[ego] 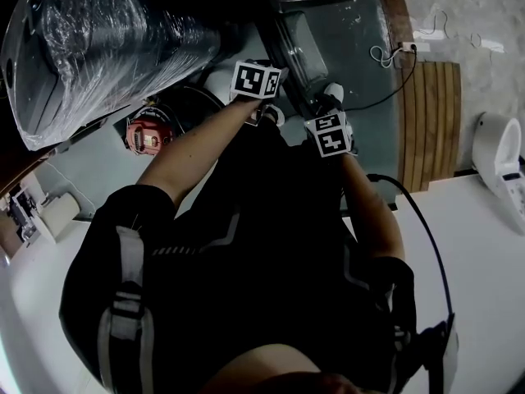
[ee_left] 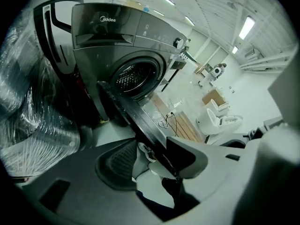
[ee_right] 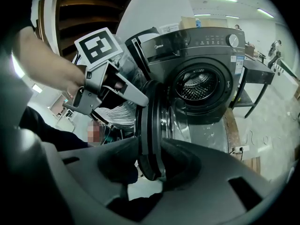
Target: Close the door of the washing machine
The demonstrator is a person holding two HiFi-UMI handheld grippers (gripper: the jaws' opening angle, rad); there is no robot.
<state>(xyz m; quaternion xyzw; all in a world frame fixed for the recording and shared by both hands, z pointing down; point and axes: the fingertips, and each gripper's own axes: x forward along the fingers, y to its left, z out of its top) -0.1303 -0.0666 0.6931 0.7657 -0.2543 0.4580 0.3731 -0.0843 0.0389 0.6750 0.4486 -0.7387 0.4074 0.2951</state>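
Door (ee_right: 151, 121) of the washing machine (ee_right: 206, 50) stands swung wide open, seen edge-on; its dark rim runs down into the gap of the right gripper (ee_right: 150, 170), whose jaws stand apart on either side of it, not clamped; the same rim crosses diagonally between the spread jaws of the left gripper (ee_left: 157, 163), close against the jaw at that view's right and clear of the other; the drum (ee_right: 197, 86) lies uncovered behind.
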